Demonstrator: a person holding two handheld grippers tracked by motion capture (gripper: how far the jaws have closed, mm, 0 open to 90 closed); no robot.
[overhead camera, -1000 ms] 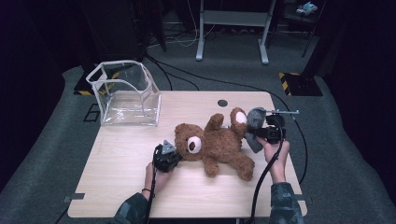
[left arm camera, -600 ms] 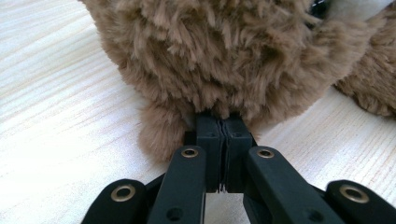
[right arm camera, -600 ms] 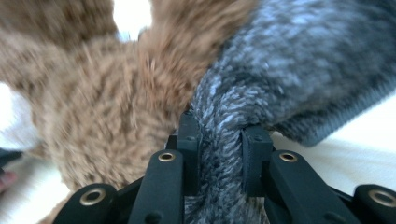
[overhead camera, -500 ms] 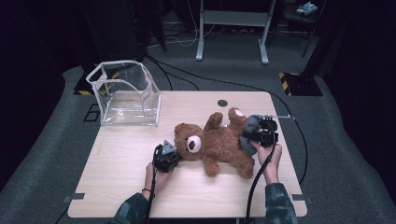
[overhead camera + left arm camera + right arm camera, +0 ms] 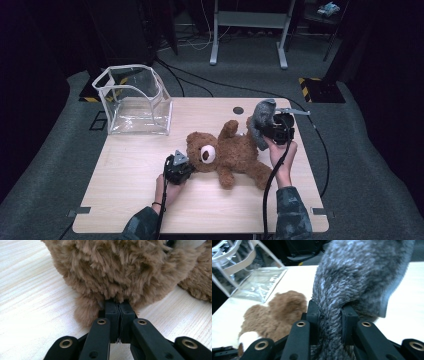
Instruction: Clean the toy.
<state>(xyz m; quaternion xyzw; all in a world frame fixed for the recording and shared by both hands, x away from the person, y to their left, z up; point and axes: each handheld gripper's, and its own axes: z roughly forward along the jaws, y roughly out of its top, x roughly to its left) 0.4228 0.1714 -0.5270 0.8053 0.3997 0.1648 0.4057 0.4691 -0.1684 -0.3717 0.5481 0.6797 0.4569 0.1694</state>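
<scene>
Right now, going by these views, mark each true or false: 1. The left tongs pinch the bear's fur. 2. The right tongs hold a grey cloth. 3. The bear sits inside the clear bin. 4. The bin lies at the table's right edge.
1. True: the left tongs are shut on the bear.
2. True: the right tongs grip the grey cloth.
3. False: the bear lies on the table, beside the bin.
4. False: the bin stands at the far left corner.

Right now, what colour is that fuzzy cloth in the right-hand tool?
Mottled grey fuzzy cloth, clearest in the right gripper view.
</scene>
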